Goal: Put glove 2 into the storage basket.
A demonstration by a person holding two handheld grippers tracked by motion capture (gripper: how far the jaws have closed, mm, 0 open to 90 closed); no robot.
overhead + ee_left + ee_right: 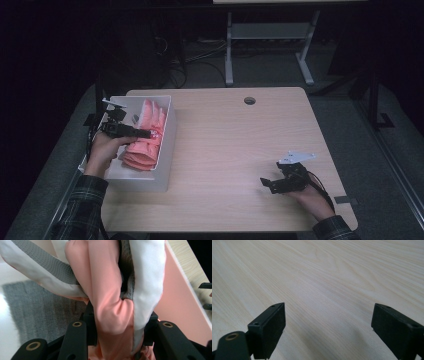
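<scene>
Garment: pink cloth (145, 140) with grey-and-white trim, bunched inside the white bin (167, 150) at the worktop's (240, 150) left edge.
Left claw (117, 322): pinching the pink cloth.
Right claw (328, 327): spread, nothing between, low over bare worktop.

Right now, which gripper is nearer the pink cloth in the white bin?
Left. The left gripper is over the white bin, its jaws closed around the pink cloth. The right gripper rests open on the bare table, far off.
</scene>
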